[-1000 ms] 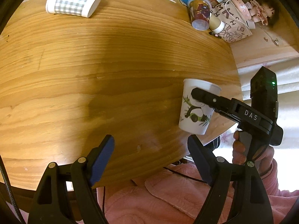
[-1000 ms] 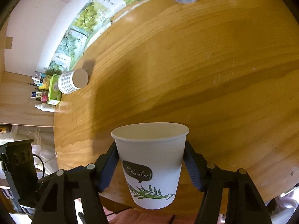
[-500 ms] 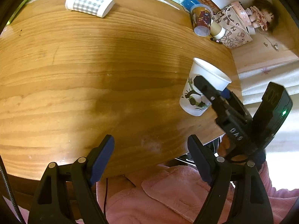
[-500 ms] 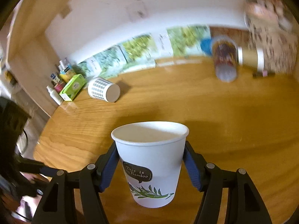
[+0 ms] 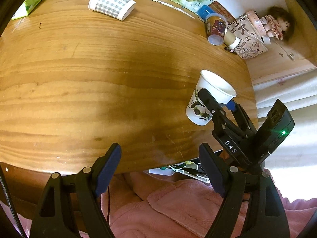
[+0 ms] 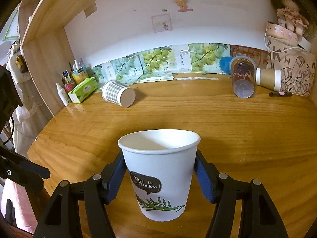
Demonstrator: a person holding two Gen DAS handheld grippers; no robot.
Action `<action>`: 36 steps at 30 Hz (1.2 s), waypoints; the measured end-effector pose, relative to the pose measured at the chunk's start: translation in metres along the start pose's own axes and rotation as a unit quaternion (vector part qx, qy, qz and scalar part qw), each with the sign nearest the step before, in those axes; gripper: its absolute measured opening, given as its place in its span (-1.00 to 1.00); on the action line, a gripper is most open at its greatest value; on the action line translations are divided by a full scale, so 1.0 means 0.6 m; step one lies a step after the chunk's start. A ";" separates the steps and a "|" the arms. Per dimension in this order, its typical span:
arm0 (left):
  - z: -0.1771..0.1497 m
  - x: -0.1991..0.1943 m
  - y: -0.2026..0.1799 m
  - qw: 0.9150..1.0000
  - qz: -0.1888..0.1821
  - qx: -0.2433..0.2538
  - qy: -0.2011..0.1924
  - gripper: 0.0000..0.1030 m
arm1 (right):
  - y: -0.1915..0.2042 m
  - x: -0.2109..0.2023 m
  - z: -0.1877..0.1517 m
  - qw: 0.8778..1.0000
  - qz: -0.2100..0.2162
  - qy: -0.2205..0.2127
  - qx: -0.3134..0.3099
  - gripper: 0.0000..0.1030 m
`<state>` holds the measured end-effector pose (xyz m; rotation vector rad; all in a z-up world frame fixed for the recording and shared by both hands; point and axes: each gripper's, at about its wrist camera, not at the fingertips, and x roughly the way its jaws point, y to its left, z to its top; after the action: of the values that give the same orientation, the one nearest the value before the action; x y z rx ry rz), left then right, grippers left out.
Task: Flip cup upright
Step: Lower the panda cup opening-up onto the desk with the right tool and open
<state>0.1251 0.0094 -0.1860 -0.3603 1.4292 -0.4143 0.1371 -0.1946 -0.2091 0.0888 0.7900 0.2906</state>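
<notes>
Two blue-padded fingers of the right gripper (image 6: 159, 176) are pinching the white paper cup (image 6: 159, 175) by its sides, mouth up, near the front edge of the wooden desk (image 6: 227, 123). In the right wrist view the cup is sitting level between the pads, its inside looking bare white, a black "This is my Bamboo" label and green leaves facing the camera; whether its base is touching the wood cannot be told. From the left wrist view the same cup (image 5: 210, 97) is appearing tilted near the desk's right edge, with the right gripper (image 5: 218, 104) clamped around it.

The left gripper (image 5: 160, 170) is hovering at the front edge of the desk (image 5: 99, 83), its fingers spread wide with nothing between them.

Farther back, three other cups are lying on their sides. One grey checked cup (image 6: 117, 95) is lying toward the back left corner, base facing the camera, contents hidden. One clear plastic cup (image 6: 242, 78) with a dark printed picture is lying toward the back right, and beside it one brown paper cup (image 6: 268, 79) with a white band is resting against a lettered cloth bag (image 6: 291, 73). One small dark stick-like item (image 6: 280, 94) is lying in front of that bag.

At the back left corner one green box (image 6: 83, 90) is sitting by a cluster of small bottles (image 6: 65, 87). Along the back edge, grape-printed sheets (image 6: 158, 60) are leaning on the wall, and a doll (image 6: 291, 19) is sitting above the bag.
</notes>
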 end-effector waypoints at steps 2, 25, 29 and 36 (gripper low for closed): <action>-0.004 0.001 -0.004 1.000 0.000 0.001 -0.001 0.62 | 0.000 -0.005 -0.004 1.000 0.002 -0.001 0.000 0.31; -0.029 0.016 -0.055 0.999 0.026 0.030 -0.003 0.62 | 0.004 -0.060 -0.062 0.992 0.051 0.105 -0.040 0.80; -0.032 0.003 -0.070 0.997 0.065 0.032 -0.024 0.62 | 0.002 -0.081 -0.054 0.988 0.054 0.143 -0.039 0.99; -0.032 -0.054 -0.114 0.986 0.113 0.051 -0.107 0.62 | 0.007 -0.171 0.005 0.991 0.031 0.125 -0.042 0.99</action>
<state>0.0987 -0.0349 -0.1274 -0.1520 1.2179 -0.2530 0.0698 -0.2205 -0.1355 -0.0029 1.0233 0.3978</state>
